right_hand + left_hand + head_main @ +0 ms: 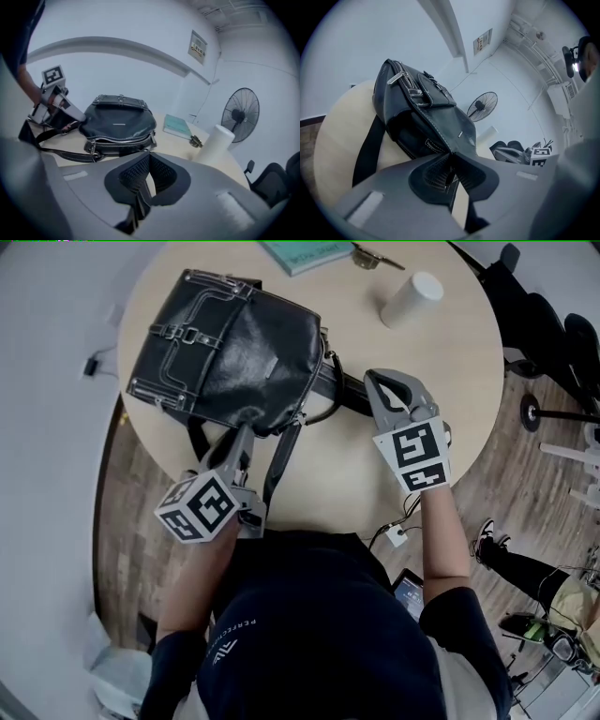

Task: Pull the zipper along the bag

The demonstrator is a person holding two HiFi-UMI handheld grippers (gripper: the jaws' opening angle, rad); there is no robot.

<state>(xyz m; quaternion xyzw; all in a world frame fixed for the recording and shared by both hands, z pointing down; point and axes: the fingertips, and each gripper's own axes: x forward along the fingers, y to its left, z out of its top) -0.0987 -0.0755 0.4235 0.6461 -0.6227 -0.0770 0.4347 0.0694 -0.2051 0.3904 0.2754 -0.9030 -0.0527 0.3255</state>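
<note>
One black leather bag (234, 343), stitched and buckled, lies left on the round tabletop (337, 474). Left gripper (247, 430) clamped on its near corner. Right gripper (376, 381) fully closed over the strap (342, 386); grip on it unclear. White cup (411, 298), teal book (302, 253) beyond.

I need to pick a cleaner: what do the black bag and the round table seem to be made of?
The black bag looks like leather or faux leather: smooth and slightly glossy, with pale stitched seams and silvery, metal-looking buckles. The round table has a pale, matte, wood-look top, perhaps laminate; the pictures do not settle which.
</note>
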